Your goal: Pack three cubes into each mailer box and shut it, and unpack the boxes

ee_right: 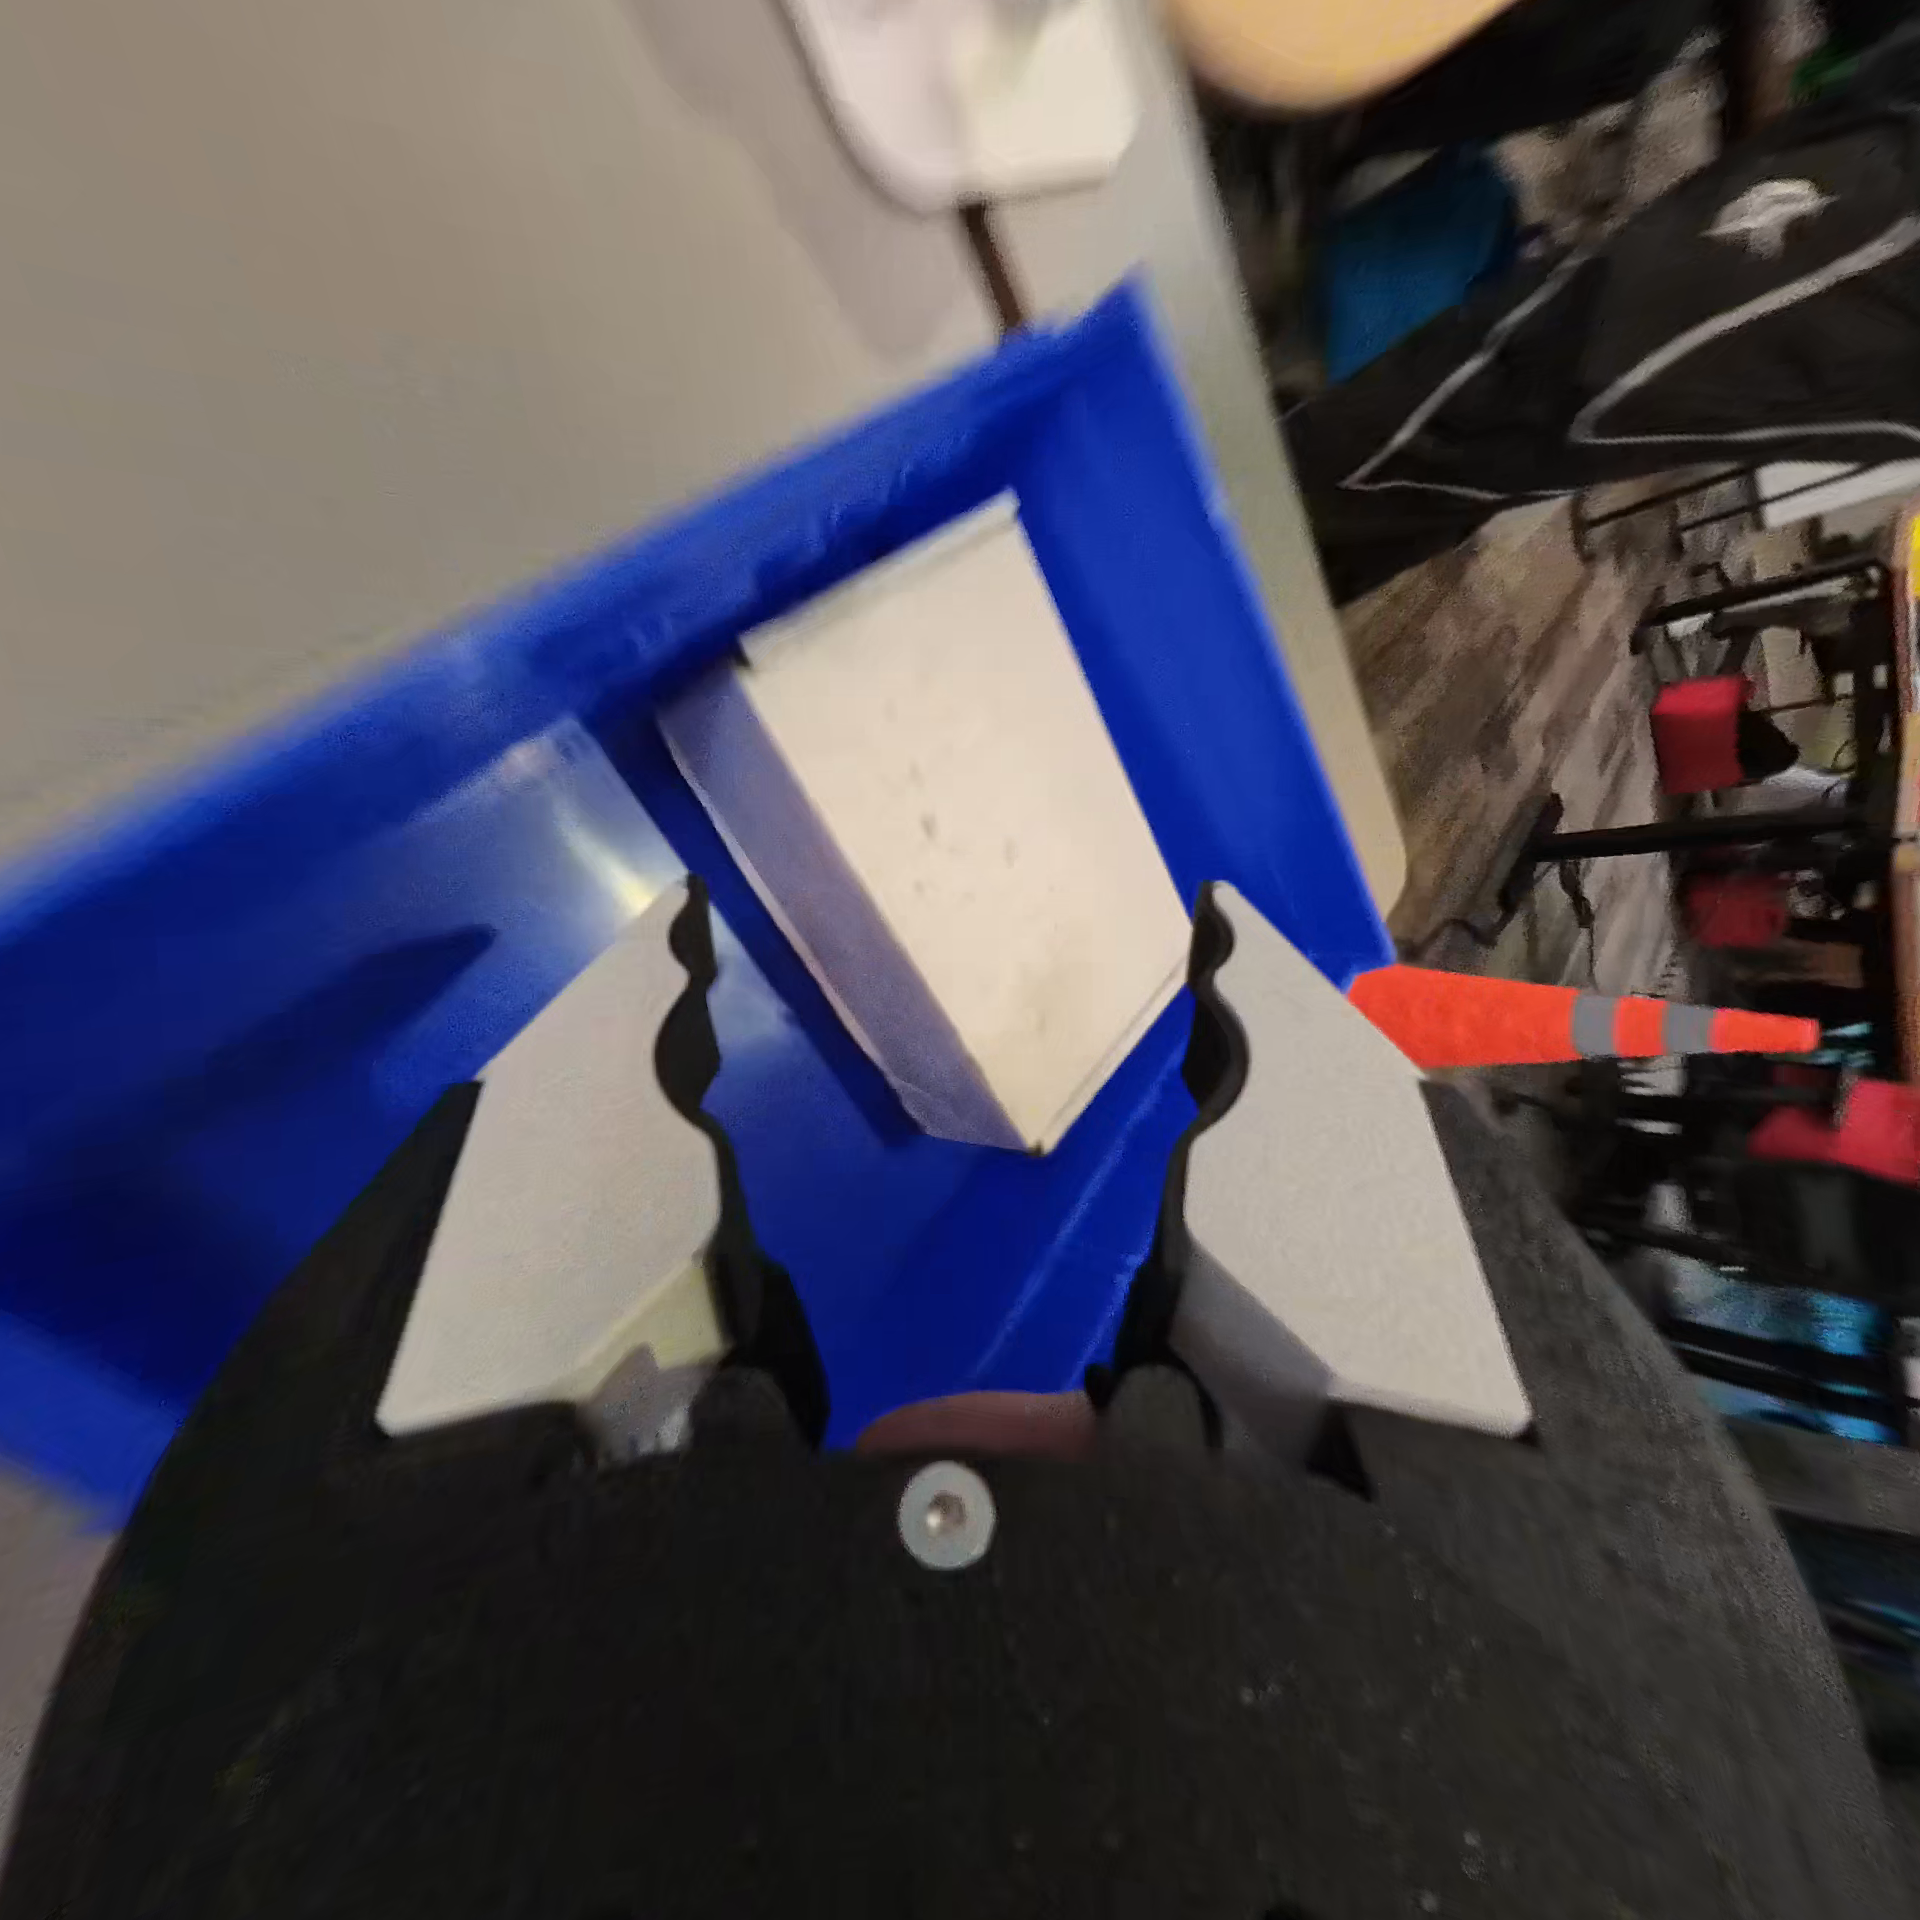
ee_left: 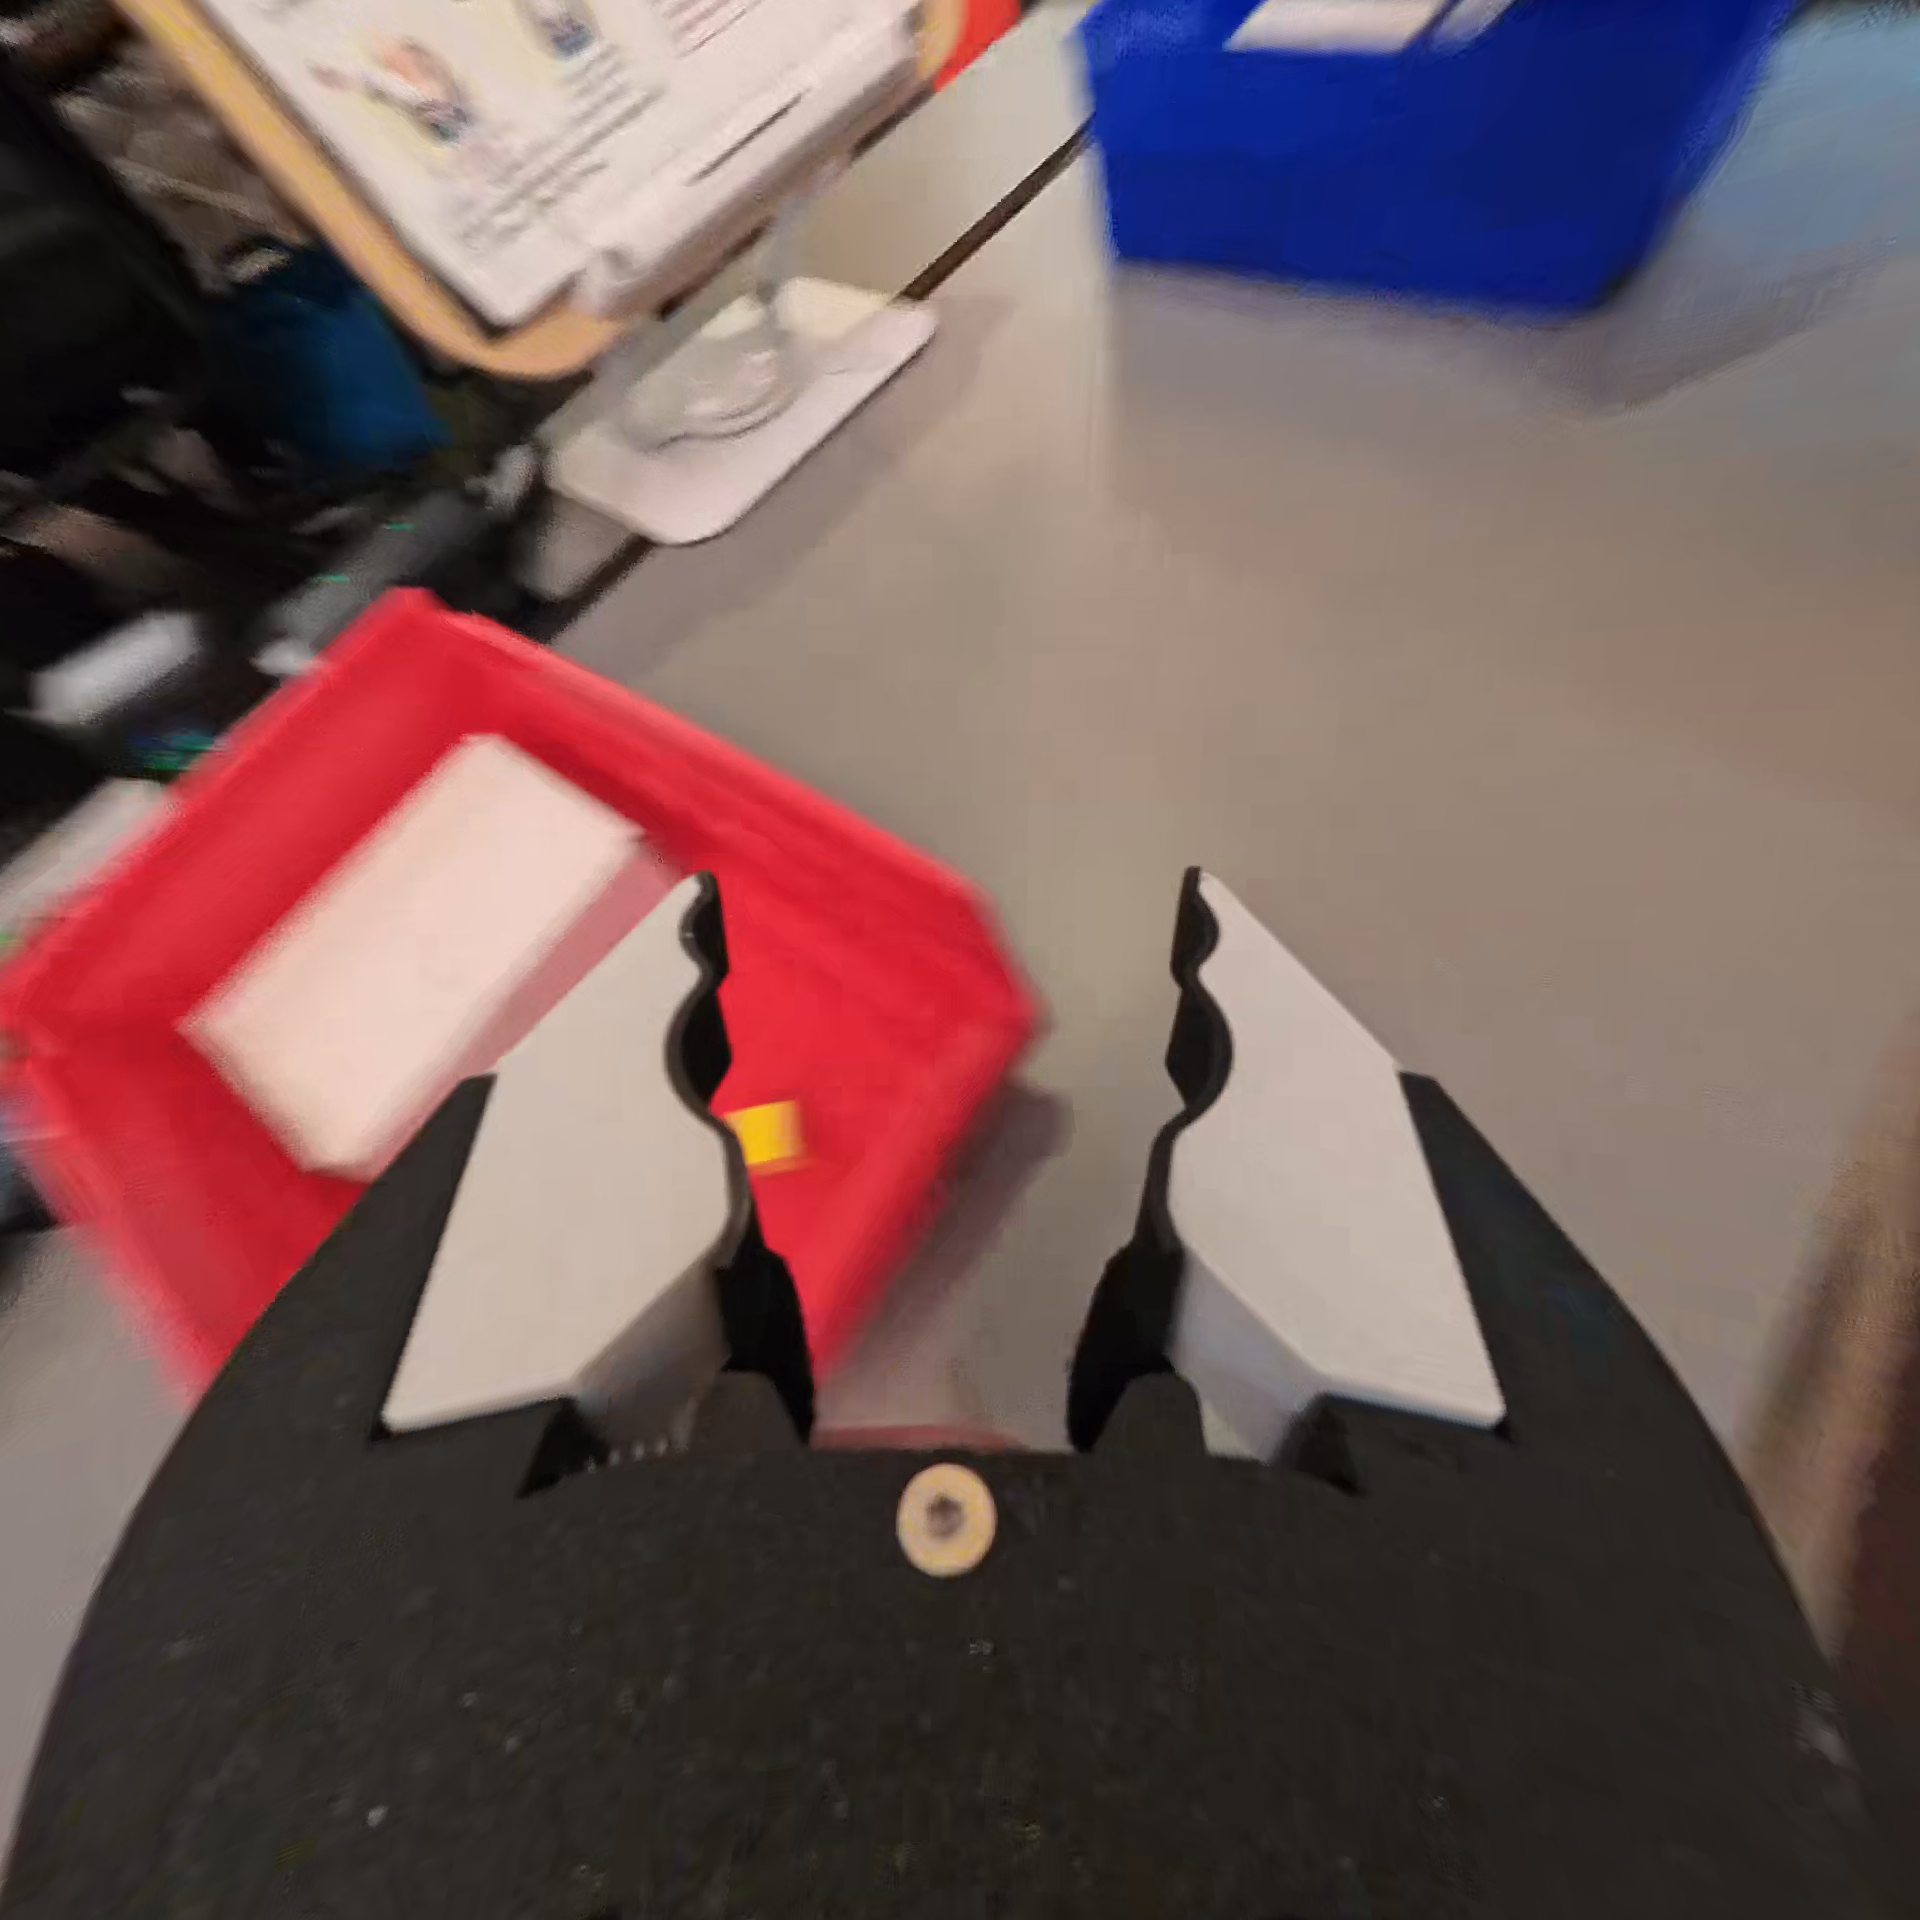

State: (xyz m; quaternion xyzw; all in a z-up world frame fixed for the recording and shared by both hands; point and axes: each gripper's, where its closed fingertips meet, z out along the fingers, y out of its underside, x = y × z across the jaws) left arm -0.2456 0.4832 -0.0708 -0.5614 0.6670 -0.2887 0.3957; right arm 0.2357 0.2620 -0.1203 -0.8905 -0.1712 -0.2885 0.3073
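**Left gripper** (ee_left: 945,883): black body, grey fingers with scalloped inner edges; fingers spread apart, nothing between them. It hangs over the grey table (ee_left: 1299,675), beside the red bin.

**Red bin** (ee_left: 883,935): open plastic tub at the table's near left edge, blurred. It holds one white mailer box (ee_left: 416,956), flat, rectangular, closed, lying at an angle on the bin floor. A small yellow patch (ee_left: 769,1138) shows on the bin's inside; what it is cannot be told.

**Right gripper** (ee_right: 945,894): same build; fingers spread apart, gripping nothing. It is above the blue bin.

**Blue bin** (ee_right: 312,883): open plastic tub near the table edge. It holds one white mailer box (ee_right: 956,810), closed, its lid flat and faintly speckled, one long side in shadow, lying close to the bin's far corner. The same bin (ee_left: 1403,177) appears far right in the left wrist view.

**Orange cone** (ee_right: 1558,1023): grey-banded, off the table.
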